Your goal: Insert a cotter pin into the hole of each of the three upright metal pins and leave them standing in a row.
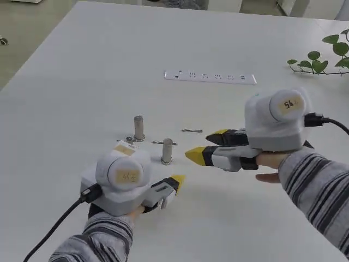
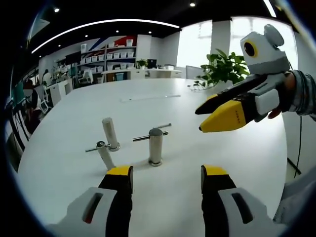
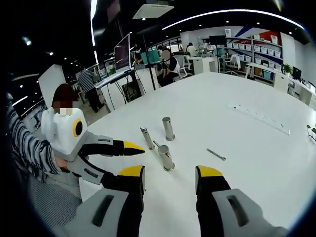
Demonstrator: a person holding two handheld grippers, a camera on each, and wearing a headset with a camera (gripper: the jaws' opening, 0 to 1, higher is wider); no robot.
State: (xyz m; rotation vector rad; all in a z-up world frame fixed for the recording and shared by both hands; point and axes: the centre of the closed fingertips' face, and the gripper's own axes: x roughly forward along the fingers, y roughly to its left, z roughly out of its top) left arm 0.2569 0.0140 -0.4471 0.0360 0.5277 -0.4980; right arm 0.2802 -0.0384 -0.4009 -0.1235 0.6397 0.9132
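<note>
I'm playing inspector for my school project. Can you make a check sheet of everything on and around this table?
Surface: white table, nothing spilled.
Job's things: nearest pin and third pin each carry a cotter pin; rear pin has none; loose cotter pin lies flat on the table.
Clutter: power strip.
Grippers: left gripper open, empty; right gripper open, empty.
Cables: left cable and right cable, both black, one trailing from each gripper.
Surroundings: potted plant, shelves, people at desks.
</note>
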